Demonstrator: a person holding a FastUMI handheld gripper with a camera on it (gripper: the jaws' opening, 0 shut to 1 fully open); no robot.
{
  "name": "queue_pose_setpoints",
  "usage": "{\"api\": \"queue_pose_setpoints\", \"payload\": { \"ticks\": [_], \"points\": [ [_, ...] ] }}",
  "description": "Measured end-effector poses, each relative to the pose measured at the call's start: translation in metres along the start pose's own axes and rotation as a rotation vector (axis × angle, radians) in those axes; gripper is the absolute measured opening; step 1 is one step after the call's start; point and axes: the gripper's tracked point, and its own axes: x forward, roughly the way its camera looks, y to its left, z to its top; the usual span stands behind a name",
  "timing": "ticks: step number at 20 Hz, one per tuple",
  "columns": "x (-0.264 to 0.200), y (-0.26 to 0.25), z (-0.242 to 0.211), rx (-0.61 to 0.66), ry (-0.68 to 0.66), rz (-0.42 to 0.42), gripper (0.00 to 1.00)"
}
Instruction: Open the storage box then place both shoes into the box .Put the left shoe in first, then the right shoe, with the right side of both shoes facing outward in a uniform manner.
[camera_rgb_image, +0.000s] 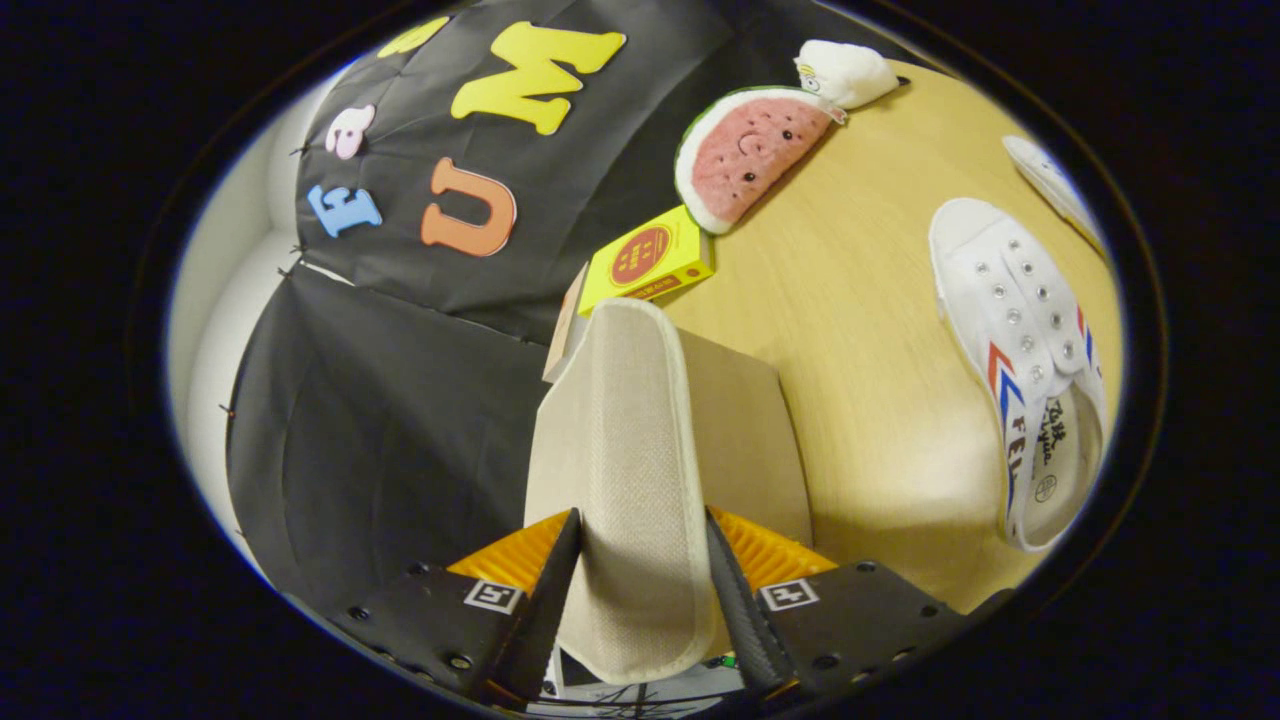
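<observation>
The gripper (640, 590) clamps both fingers on the beige fabric lid flap (628, 470) of one storage box (745, 440), lifted on a wooden table (860, 330). Two white shoes lie beyond: one (1025, 360) beside the box, another (1055, 185) farther off. One yellow carton (648, 260), one watermelon plush (748, 152) and one white plush (848, 72) line the wall.

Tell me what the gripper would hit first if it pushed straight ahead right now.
The gripper is already shut on the beige fabric lid flap. Straight on, it would probably meet the yellow box beyond the flap's end, though depth is uncertain.
</observation>
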Motion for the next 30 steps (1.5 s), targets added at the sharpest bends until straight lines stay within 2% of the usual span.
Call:
{"api": "queue_pose_setpoints", "payload": {
  "ticks": [3,4,6,8,15,20,23,30],
  "points": [
    [-0.016,0.002,0.006,-0.029,-0.016,-0.023,0.61],
    [-0.02,-0.002,0.009,-0.042,-0.044,-0.051,0.49],
    [-0.031,0.011,0.024,0.002,-0.106,-0.023,0.25],
    [-0.035,0.015,0.02,0.001,-0.091,-0.031,0.02],
    [-0.056,0.083,0.021,-0.062,-0.136,-0.034,0.0],
    [-0.055,0.153,0.014,-0.229,-0.183,-0.13,0.0],
    [-0.042,0.199,0.001,-0.324,-0.211,-0.166,0.0],
    [0.021,0.282,-0.045,-0.419,-0.19,-0.172,0.0]
  ]
}}
